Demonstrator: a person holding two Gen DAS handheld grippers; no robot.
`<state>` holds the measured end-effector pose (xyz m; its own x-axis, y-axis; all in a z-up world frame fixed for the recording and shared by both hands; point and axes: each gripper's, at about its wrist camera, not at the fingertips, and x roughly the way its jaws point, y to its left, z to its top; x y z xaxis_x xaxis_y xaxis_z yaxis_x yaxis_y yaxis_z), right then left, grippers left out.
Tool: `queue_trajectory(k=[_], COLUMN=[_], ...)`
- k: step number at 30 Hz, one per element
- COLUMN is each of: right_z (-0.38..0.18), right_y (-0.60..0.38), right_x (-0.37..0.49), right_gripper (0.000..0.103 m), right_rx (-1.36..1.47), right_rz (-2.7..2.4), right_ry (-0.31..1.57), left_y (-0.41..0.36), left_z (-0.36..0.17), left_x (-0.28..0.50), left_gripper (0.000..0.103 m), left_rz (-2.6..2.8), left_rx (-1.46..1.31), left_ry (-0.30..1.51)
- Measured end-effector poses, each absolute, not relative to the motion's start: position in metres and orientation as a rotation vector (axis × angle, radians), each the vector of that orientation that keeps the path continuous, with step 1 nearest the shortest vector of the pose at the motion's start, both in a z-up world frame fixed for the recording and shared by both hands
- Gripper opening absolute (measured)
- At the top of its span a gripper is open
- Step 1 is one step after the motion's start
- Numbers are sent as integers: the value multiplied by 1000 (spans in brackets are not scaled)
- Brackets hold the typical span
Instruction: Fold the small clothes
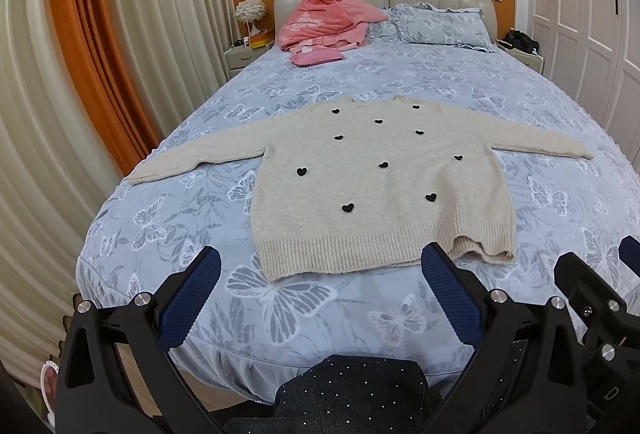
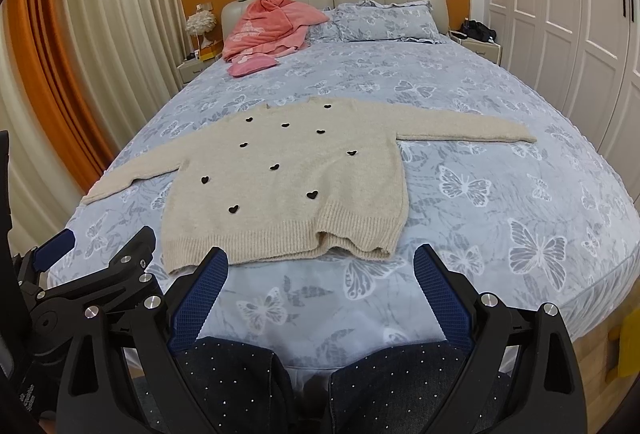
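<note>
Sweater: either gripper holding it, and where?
Neither. Left gripper and right gripper are open, short of the sweater hem.

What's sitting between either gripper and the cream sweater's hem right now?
Nothing visible. Only bare bedspread lies between the open left gripper, the open right gripper and the sweater. The pink clothes lie far off by the headboard.

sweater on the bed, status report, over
Left tool open, right tool open, both empty, short of the hem. Cream sweater flat on the bed, sleeves spread, unfolded. Pink clothes far off by the headboard, nothing in the way.
</note>
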<state>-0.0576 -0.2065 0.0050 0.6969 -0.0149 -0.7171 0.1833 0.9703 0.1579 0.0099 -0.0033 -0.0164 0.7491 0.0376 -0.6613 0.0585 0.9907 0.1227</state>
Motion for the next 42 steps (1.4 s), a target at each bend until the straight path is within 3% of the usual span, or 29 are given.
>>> queue_trajectory(k=[31,37,42], right_z=[-3,-27,-49], right_y=[-206,-277,-398], right_x=[-56,-34,10], right_gripper=[92,92,92], right_rx=[218,273,369], right_rz=[-97,-171,-320], right_ry=[814,843,830], left_y=[-2,0,5], left_z=[-17,-32,-49], left_x=[13,24,50], left_gripper=[98,98,98], left_rz=[-17,-44,-89], left_rx=[144,116,7], left_ry=[735,785,860])
